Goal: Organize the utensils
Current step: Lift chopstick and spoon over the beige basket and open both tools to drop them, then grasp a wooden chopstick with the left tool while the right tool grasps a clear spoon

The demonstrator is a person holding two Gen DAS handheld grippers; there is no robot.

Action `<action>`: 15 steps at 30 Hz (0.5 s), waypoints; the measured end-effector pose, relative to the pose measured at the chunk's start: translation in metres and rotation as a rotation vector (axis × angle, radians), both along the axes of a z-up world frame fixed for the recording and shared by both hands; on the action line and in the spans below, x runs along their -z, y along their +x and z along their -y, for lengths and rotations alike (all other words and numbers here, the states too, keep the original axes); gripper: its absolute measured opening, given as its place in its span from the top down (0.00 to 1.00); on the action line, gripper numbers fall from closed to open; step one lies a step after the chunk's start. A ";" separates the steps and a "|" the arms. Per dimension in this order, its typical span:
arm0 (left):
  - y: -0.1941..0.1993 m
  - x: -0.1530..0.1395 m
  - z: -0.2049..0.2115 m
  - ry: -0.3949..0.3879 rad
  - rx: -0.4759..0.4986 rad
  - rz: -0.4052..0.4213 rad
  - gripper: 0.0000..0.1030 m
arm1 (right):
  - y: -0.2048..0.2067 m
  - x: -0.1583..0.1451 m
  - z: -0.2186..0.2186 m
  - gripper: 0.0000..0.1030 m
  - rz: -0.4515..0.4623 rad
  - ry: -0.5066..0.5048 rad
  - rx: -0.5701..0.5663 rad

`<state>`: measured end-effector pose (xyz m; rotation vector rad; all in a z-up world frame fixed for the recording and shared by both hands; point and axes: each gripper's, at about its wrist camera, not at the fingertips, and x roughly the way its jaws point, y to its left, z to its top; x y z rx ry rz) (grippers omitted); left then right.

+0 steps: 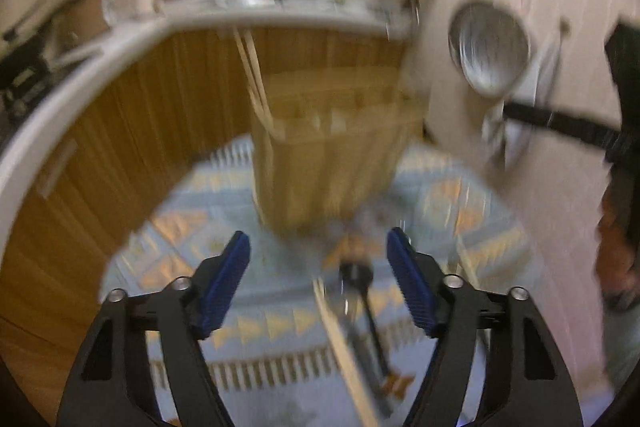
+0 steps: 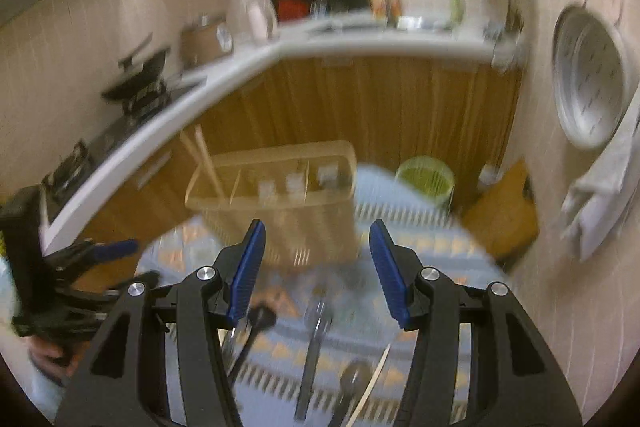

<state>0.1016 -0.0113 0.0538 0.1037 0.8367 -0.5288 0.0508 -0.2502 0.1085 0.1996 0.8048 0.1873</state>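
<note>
Both tools stand apart with nothing between their blue pads. The left tool [image 1: 318,281] is parted fairly wide and tilted down over a patterned cloth [image 1: 256,327] that covers the surface below. The right tool [image 2: 317,269] is parted a little less and points down at the same cloth [image 2: 432,251].

The loose utensils lie on the cloth just below and ahead of each tool. Under the left tool, slightly toward its right pad, a black spoon [image 1: 362,291] lies with its bowl away from the tool, and a pale chopstick [image 1: 340,343] runs alongside it; motion blur hides whether the two touch. Under the right tool a dark-handled fork [image 2: 314,343] lies between the pads. A spoon [image 2: 354,379] and a thin pale stick [image 2: 376,379] lie closer to its right pad, and another dark utensil [image 2: 256,323] sits by its left pad.

Beyond the pads of both tools stands a pale utensil holder [image 2: 280,187] with dividers. Chopsticks [image 2: 208,163] lean out of the compartment on the side of the left tool. The kitchen counter [image 2: 360,43] lies farther back.

The pieces look light, stiff and thin, and the smooth handles are likely slippery. Lying flat on soft cloth, each seems best pinched across the handle near its middle, so it does not swing. The cloth may bunch under the pads. The chopstick is the hardest piece, being narrow and apt to roll. The holder looks light and could tip if knocked.
</note>
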 end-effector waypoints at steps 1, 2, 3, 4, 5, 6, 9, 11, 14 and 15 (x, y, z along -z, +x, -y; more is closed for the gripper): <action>0.003 0.017 0.000 0.017 0.020 -0.055 0.49 | 0.003 0.009 -0.002 0.51 -0.040 0.000 -0.010; 0.005 0.030 0.000 0.029 0.027 -0.105 0.51 | 0.006 0.021 -0.005 0.51 -0.086 -0.004 -0.022; 0.007 0.040 -0.002 0.038 0.027 -0.140 0.51 | 0.008 0.031 -0.008 0.51 -0.119 -0.008 -0.031; 0.008 0.052 -0.004 0.044 0.030 -0.189 0.51 | 0.010 0.039 -0.009 0.51 -0.144 -0.007 -0.036; 0.009 0.062 -0.005 0.048 0.039 -0.227 0.51 | 0.012 0.048 -0.010 0.51 -0.176 -0.001 -0.042; 0.008 0.070 -0.006 0.057 0.045 -0.253 0.51 | 0.015 0.060 -0.012 0.51 -0.218 0.012 -0.052; 0.004 0.087 -0.007 0.095 0.050 -0.283 0.51 | 0.023 0.088 -0.014 0.51 -0.319 0.061 -0.071; 0.002 0.095 -0.004 0.127 0.046 -0.283 0.51 | 0.025 0.103 -0.016 0.51 -0.359 0.070 -0.076; 0.001 0.099 0.003 0.180 0.045 -0.263 0.57 | 0.026 0.115 -0.018 0.51 -0.383 0.050 -0.080; 0.001 0.101 0.006 0.190 0.048 -0.258 0.57 | 0.025 0.117 -0.018 0.51 -0.388 0.052 -0.084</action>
